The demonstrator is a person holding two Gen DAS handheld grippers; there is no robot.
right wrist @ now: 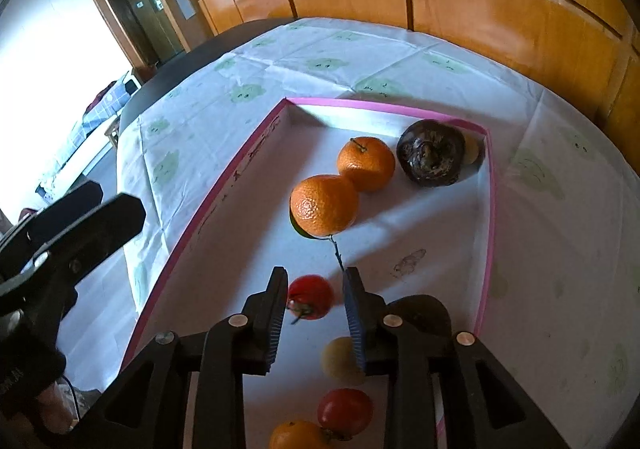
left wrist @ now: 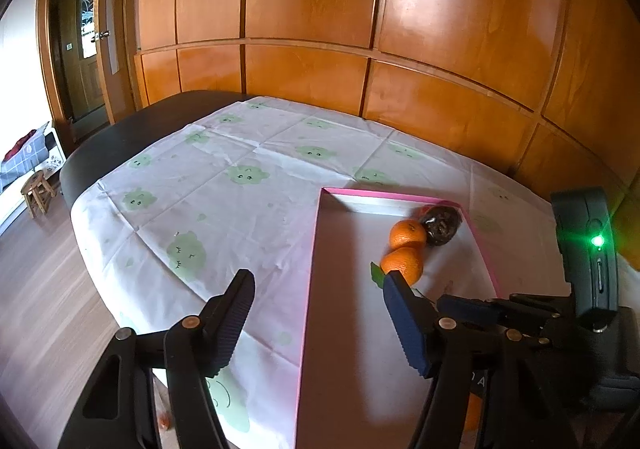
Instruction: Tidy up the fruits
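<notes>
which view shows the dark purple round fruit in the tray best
The right wrist view. There the dark purple round fruit sits large and unblocked in the far right corner of the pink-rimmed white tray, its wrinkled top facing the camera. The left wrist view shows it smaller and partly behind an orange.

- Glossy orange-brown wood panels (left wrist: 312, 33) fill the upper frame, a bright glare at upper right.
- A wooden door (left wrist: 86, 61) with a metal handle stands in a dark frame at upper left.
- Pale wood-grain floor (left wrist: 44, 289) runs along the lower left.
- A small wooden stool (left wrist: 38, 189) stands at far left, beside blue checked bedding (left wrist: 24, 159).
- The dark counter (left wrist: 120, 141) carries a white cloth (left wrist: 240, 185) printed with green faces.
- In the right wrist view, strong daylight (right wrist: 48, 29) whitens the upper left.
</notes>
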